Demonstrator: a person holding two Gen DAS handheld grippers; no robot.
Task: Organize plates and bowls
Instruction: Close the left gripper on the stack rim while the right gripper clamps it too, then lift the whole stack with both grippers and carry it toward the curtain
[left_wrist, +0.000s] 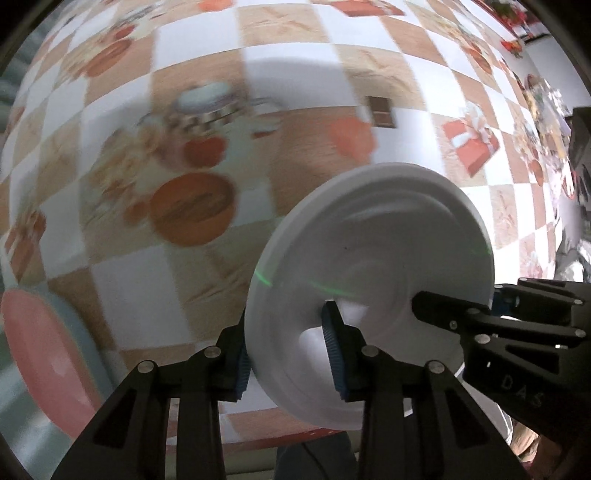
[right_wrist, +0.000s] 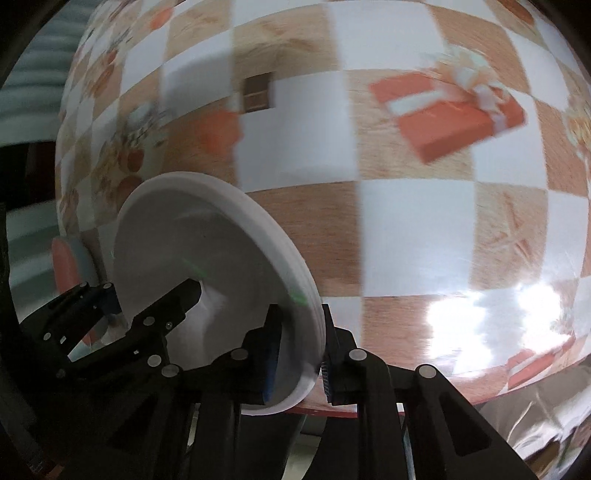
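Surface (left_wrist: 122, 295) covered by a glossy cloth printed in a checkerboard of white and wood-grain tan squares. Printed motifs on the cloth: red gift box with white ribbon (right_wrist: 448, 114), round orange-brown shape (left_wrist: 192, 210), small dark brown rectangle (left_wrist: 380, 110). Both views motion-blurred. Strong white glare (right_wrist: 491, 317) on the cloth at lower right of the right wrist view; the source is not visible. Near edge of the surface shows a red border (right_wrist: 328, 410). Pale wall (left_wrist: 550, 59) at upper right of the left wrist view, with red decorations (left_wrist: 517, 22) too blurred to identify.
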